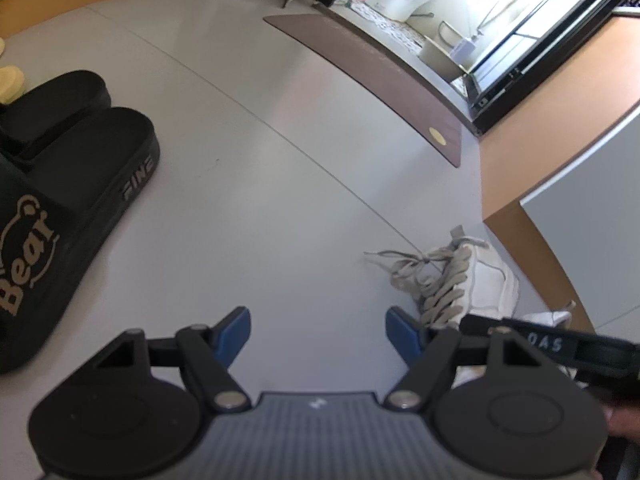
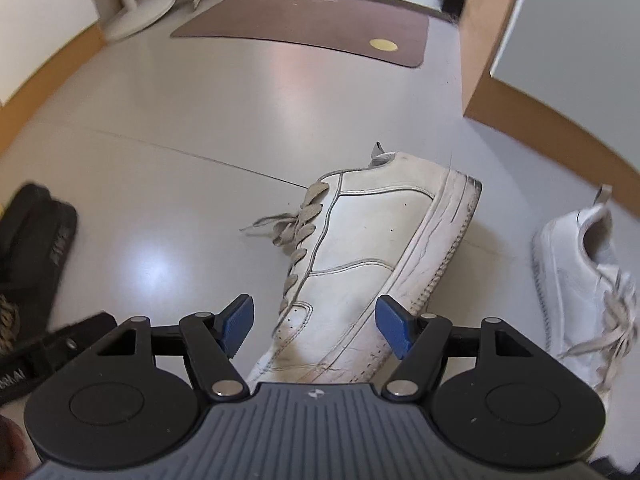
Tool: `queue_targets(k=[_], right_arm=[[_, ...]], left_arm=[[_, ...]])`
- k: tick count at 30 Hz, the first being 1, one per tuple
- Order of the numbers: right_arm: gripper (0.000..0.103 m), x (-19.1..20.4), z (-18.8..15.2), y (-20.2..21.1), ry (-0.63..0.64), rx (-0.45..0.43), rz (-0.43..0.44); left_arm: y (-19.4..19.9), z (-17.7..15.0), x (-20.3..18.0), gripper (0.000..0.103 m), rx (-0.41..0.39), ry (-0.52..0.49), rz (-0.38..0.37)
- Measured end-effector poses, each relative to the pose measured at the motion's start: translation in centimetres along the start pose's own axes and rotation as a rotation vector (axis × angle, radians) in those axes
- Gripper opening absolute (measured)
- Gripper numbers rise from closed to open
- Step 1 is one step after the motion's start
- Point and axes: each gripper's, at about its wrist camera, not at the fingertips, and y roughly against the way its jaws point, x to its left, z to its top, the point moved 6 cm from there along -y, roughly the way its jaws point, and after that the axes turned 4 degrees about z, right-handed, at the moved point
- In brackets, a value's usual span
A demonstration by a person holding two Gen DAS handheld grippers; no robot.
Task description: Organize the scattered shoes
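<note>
Pale grey tiled floor (image 2: 208, 128), brown doormat (image 2: 312, 28) beyond. Right claw (image 2: 316, 326) tilted steeply down, wide open around toe of white leather sneaker (image 2: 372, 240) lying sideways, untouched. Left claw (image 1: 318, 334) angled down, open, empty, beside black rubber slides (image 1: 76, 184).

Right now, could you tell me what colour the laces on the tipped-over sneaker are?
Beige-grey, against a white sneaker; the laces show best in the right wrist view.

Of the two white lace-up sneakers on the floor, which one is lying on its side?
The white sneaker between the open right gripper fingers is tipped over, its sole edge facing right. The other white sneaker, further right, stands upright.
</note>
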Motion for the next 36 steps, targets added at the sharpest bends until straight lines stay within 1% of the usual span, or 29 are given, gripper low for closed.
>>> queue_targets(k=[2,7,8,10,13,15,20,24,28,30,32,36], right_arm=[[0.072,0.4,0.1,-0.3,0.028,0.005,-0.033],[0.073,0.8,1.1,-1.4,0.046,0.005,-0.093],[0.074,0.9,1.3,-1.6,0.054,0.004,-0.102],[0.079,1.0,1.7,-2.3,0.079,0.008,-0.125],[0.082,1.0,1.5,-3.5,0.106,0.029,-0.146],[0.08,0.7,1.4,-3.6,0.103,0.011,-0.154],[0.078,0.0,1.1,-3.1,0.071,-0.022,-0.109],[0.076,-1.2,0.8,-2.3,0.017,-0.041,-0.066],[0.074,-3.0,0.2,-1.3,-0.039,-0.053,0.001],[0.07,-3.7,-0.1,-0.9,-0.054,-0.058,0.03],[0.07,-5.1,-0.7,-0.3,-0.084,-0.065,0.072],[0.068,-6.5,-1.4,0.2,-0.108,-0.07,0.121]], left_arm=[[-0.1,0.1,0.2,0.079,-0.001,0.011,0.004],[0.0,0.2,0.7,0.081,-0.003,0.025,0.006],[0.1,0.3,0.9,0.081,-0.004,0.022,0.011],[0.3,0.6,1.3,0.082,-0.01,0.02,0.023],[0.5,0.7,1.7,0.083,-0.016,0.03,0.029],[0.4,0.6,1.8,0.083,-0.013,0.027,0.031],[0.0,0.2,1.6,0.083,-0.001,0.028,0.024],[0.0,0.0,1.2,0.083,0.003,0.014,0.013],[0.0,-0.3,0.8,0.083,0.007,0.005,0.011],[-0.2,-0.4,0.6,0.083,0.007,0.009,0.008],[-0.3,-0.5,0.3,0.083,0.009,0.008,0.003],[-0.3,-0.5,0.1,0.083,0.01,0.0,0.001]])
